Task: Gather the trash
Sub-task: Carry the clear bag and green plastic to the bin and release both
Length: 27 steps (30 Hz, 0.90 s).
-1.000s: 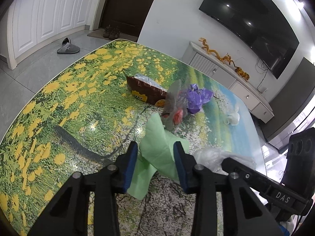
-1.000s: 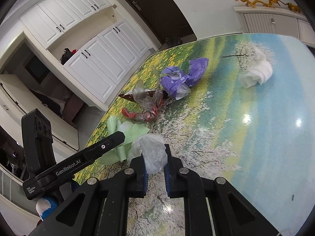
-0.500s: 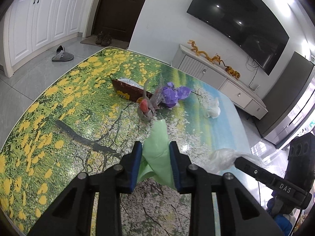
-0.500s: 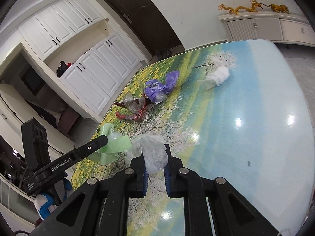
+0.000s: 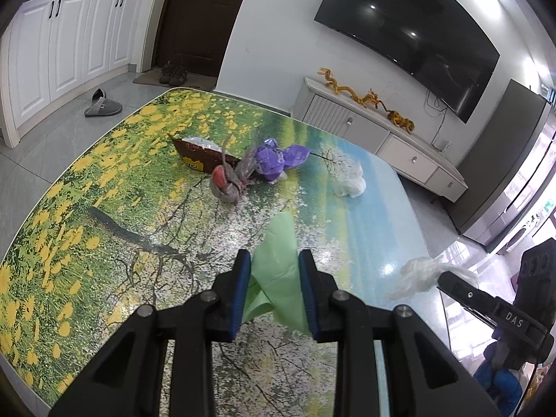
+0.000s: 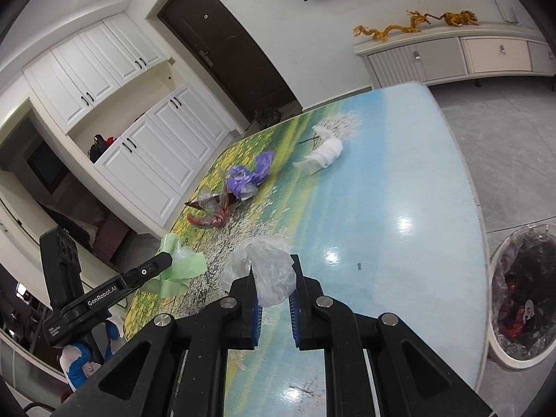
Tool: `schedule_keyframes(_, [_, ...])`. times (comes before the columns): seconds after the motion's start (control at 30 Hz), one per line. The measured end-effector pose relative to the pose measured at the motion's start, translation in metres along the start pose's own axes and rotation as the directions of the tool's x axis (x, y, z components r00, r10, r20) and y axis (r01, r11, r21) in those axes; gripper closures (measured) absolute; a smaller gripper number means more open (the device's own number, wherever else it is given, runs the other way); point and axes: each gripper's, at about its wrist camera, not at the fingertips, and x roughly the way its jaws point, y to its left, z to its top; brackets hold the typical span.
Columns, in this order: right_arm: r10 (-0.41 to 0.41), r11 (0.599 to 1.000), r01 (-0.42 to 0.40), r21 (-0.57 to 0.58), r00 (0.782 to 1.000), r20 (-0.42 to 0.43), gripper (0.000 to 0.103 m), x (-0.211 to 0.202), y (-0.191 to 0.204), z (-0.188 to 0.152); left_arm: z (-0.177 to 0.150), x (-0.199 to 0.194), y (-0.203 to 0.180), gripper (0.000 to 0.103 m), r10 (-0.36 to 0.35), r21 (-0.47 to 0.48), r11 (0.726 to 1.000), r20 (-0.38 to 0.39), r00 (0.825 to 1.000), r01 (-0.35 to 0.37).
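Green plastic fills the left gripper (image 5: 274, 278): a pale green bag (image 5: 278, 271) is pinched between its blue pads and lifted off the table (image 5: 104, 180), its loose end pointing toward twelve o'clock in the left wrist view. From that bag, at about eleven o'clock and well apart, a small heap of trash lies on the printed flower tabletop: a brown wrapper (image 5: 199, 154), just right of it a clear bag with something red inside (image 5: 227, 184), then a crumpled purple bag (image 5: 278, 160) touching the clear one. Farther right, at about one o'clock from the green bag, a white tissue wad (image 5: 351, 184) sits alone on the blue part of the print. At three o'clock, near the table's right edge, the right gripper (image 6: 272, 285) is clamped on a crumpled clear bag (image 6: 271, 271), also held clear of the surface, with its jaws drawn close together around the thin plastic. In the right wrist view a white bin (image 6: 500, 347) lined with clear film stands on the grey floor at three o'clock from that gripper, just beyond the table's edge, with dark and red scraps already inside it
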Motion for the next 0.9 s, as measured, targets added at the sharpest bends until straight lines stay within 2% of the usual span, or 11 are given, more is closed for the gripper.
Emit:
schedule_keyframes(0.47, [-0.043,0.994,0.035,0.101,0.996,0.080,0.090,-0.037,-0.053,-0.001,0.007,0.011,-0.051,0.077,-0.054,0.062,0.997,-0.015,0.998,0.055])
schedule_keyframes(0.63, [-0.070,0.989,0.052,0.140,0.990,0.124,0.090,-0.056,-0.077,-0.001,0.013,0.017,-0.084,0.077,-0.092,0.094,0.991,-0.028,0.995,0.095])
schedule_keyframes(0.9, [-0.145,0.967,0.100,0.234,0.972,0.184,0.090,-0.089,-0.127,-0.004,0.012,0.043,-0.158,0.077,-0.156,0.186,0.968,-0.089,0.984,0.171])
